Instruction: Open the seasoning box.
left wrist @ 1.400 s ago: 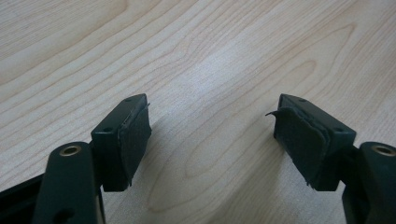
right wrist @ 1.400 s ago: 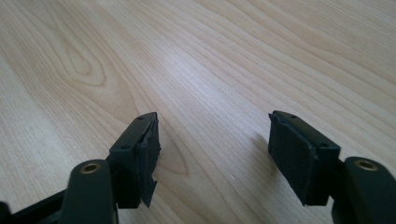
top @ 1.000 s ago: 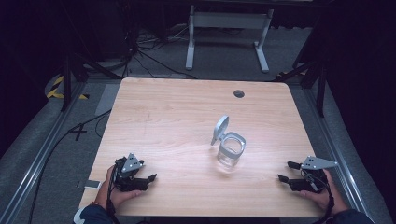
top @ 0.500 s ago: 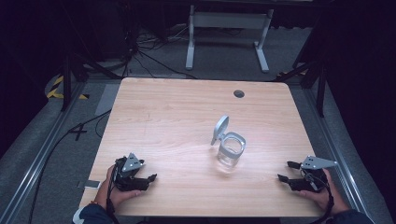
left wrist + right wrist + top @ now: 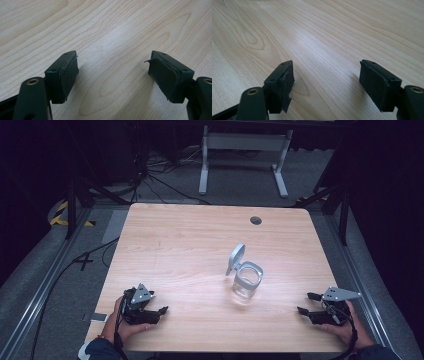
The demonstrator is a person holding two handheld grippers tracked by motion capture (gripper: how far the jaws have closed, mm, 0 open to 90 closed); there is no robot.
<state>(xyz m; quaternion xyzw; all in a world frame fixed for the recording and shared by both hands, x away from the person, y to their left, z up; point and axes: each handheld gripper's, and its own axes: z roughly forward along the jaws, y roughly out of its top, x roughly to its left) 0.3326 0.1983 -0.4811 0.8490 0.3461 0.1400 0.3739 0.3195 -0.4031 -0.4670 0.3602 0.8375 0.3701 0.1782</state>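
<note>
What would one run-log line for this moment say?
left gripper: open, empty | right gripper: open, empty | jar: mid-table, lid flipped up, untouched

No readable text, label, brand, number or sign anywhere on table, container or surroundings.

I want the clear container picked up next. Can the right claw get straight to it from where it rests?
Probably yes. The right claw rests open near the table's right edge, and bare wood lies between it and the container, whose lid stands open on the far side.
</note>
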